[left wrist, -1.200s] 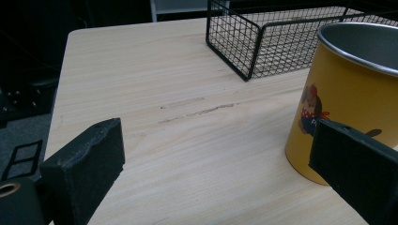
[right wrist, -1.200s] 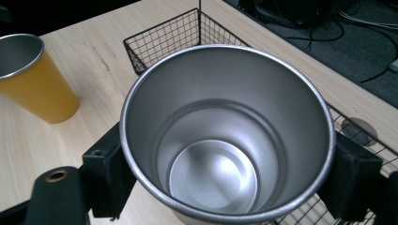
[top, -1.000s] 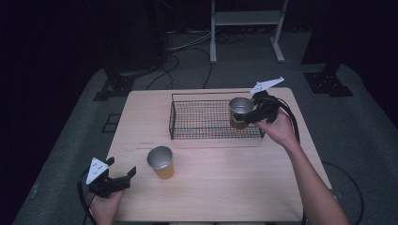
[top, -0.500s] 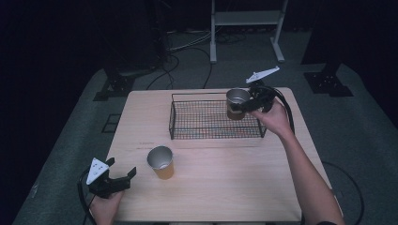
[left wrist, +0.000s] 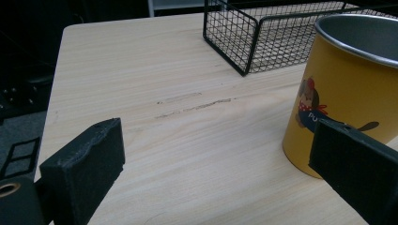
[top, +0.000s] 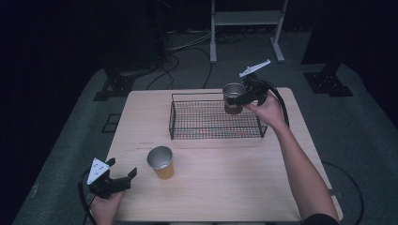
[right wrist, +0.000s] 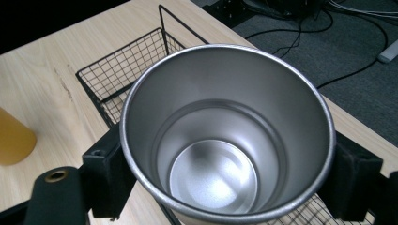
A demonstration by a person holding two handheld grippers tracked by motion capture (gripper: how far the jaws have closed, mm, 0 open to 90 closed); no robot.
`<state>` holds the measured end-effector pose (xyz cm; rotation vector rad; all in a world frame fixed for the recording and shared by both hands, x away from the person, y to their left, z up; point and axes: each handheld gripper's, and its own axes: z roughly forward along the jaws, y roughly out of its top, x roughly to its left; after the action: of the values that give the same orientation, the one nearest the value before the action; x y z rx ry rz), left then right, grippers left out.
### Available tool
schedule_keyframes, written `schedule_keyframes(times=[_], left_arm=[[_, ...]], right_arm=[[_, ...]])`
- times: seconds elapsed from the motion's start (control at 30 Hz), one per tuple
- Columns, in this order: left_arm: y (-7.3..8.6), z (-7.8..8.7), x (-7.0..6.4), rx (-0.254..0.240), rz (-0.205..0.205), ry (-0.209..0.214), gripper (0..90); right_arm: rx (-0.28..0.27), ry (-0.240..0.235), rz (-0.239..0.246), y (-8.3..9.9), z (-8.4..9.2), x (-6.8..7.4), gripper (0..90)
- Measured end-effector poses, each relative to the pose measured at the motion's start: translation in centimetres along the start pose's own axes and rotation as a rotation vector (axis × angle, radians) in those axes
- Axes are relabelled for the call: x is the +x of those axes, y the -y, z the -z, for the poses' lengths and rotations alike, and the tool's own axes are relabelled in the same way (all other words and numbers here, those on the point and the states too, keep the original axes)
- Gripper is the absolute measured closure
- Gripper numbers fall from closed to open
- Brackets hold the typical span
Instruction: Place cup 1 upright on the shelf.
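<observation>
My right gripper [top: 240, 98] is shut on a steel-lined cup [top: 233, 97] and holds it upright above the far right corner of the black wire basket [top: 172, 120]. In the right gripper view the cup's [right wrist: 225, 140] empty inside faces the camera, with a black pad [right wrist: 109, 174] pressed to each side of it. A yellow cup [top: 161, 162] with a cartoon dog stands on the table's near left. My left gripper [top: 122, 168] rests open just left of it. In the left gripper view the yellow cup [left wrist: 338, 93] stands beyond the right pad [left wrist: 356, 164], untouched.
The basket [left wrist: 244, 37] sits at the far middle of the wooden table [top: 225, 187]. Cables and a white metal stand [top: 244, 18] lie on the dark floor beyond the table. The person's right forearm [top: 300, 164] reaches across the table's right side.
My right gripper has carried the steel cup farther away and slightly left, over the basket's far right corner. The left gripper and the yellow cup have stayed put.
</observation>
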<state>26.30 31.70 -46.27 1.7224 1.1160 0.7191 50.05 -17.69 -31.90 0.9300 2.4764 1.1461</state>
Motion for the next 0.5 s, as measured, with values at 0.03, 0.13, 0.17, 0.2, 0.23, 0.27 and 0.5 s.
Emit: schedule_keyframes(times=[0.03,0.13,0.17,0.2,0.23,0.27,0.5], left_arm=[[0.0,0.0,0.0,-0.002,0.001,-0.001,2.8],[0.0,0.1,0.1,-0.005,0.001,-0.002,2.8],[0.0,0.1,0.1,-0.006,0.002,-0.002,2.8],[0.0,0.1,0.1,-0.006,0.000,-0.003,2.8],[0.0,0.1,0.1,-0.005,0.000,-0.004,2.8],[0.0,0.1,0.2,-0.005,0.002,-0.005,2.8],[0.0,0.2,0.3,-0.006,0.003,-0.007,2.8]], right_arm=[[-0.001,-0.004,0.000,-0.1,-0.2,-0.1,17.7],[0.007,0.001,-0.015,-0.1,-0.8,-0.2,17.7],[0.008,-0.003,-0.011,0.0,-1.1,-0.4,17.7],[0.011,-0.004,-0.018,0.0,-1.3,-0.4,17.7],[0.016,-0.004,-0.026,0.2,-1.6,-0.5,17.7],[0.020,-0.002,-0.030,0.3,-1.9,-0.5,17.7],[0.023,0.004,-0.060,0.7,-3.6,-0.9,17.7]])
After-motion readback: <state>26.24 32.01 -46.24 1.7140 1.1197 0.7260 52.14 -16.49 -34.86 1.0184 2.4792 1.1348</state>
